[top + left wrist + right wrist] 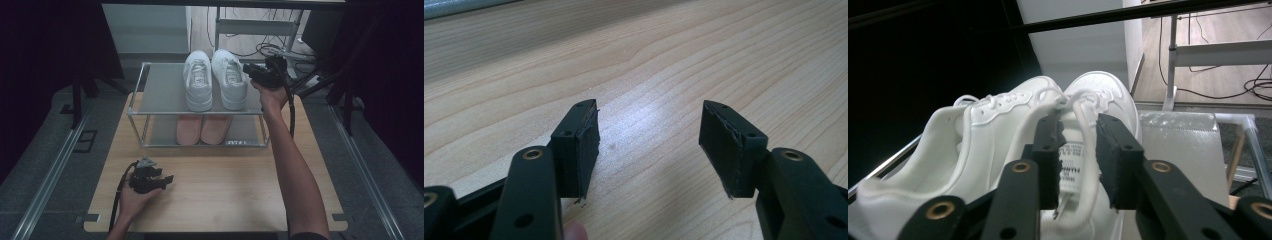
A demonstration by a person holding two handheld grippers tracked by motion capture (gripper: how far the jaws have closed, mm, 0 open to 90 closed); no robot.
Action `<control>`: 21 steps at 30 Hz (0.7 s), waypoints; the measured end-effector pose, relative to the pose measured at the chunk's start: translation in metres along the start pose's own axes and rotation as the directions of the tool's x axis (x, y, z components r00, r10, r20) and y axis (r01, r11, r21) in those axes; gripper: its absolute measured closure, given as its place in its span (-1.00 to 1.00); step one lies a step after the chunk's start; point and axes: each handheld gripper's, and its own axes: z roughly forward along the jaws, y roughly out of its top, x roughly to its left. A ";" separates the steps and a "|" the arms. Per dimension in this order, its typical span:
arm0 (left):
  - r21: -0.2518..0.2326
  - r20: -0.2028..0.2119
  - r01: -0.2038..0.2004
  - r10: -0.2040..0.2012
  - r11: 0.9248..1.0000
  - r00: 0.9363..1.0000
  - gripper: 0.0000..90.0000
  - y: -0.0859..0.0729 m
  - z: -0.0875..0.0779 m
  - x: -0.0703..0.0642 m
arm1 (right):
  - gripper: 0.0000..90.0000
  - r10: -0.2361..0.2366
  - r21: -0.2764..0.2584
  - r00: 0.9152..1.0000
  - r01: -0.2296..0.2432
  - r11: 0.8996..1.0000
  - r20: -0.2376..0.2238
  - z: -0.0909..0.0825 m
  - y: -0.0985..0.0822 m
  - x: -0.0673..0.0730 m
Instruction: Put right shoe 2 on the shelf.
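Left gripper point(167, 178) rests low near the tabletop's point(225, 200) front-left corner — jaws wide apart, nothing between them.
Right gripper point(246, 67) reaches to the rack's point(160, 90) top shelf at the tabletop's far edge; its jaws stand partly open at the right white sneaker's point(1083, 150) collar — tongue and lace lie between them, with no clear squeeze. A pink pair point(202, 129) sits below.

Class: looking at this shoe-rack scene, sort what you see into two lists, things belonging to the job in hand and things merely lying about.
In the job:
right tongs
white shoes
rack

Lying about:
pink shoes
left tongs, open over the table
floor cables
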 end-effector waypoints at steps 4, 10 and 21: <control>0.000 0.000 0.000 0.000 1.000 1.000 -0.08 0.000 0.000 -0.001 | 0.76 -0.008 0.004 1.000 0.008 1.000 -0.009 -0.011 -0.010 -0.003; 0.000 0.001 -0.003 0.003 1.000 1.000 -0.08 0.000 0.001 -0.001 | 0.91 -0.011 0.025 1.000 0.011 1.000 -0.010 -0.024 -0.027 -0.011; 0.016 0.001 -0.007 0.007 1.000 1.000 -0.08 0.000 0.004 -0.003 | 0.98 -0.004 0.070 1.000 0.005 0.998 -0.015 -0.028 -0.054 -0.025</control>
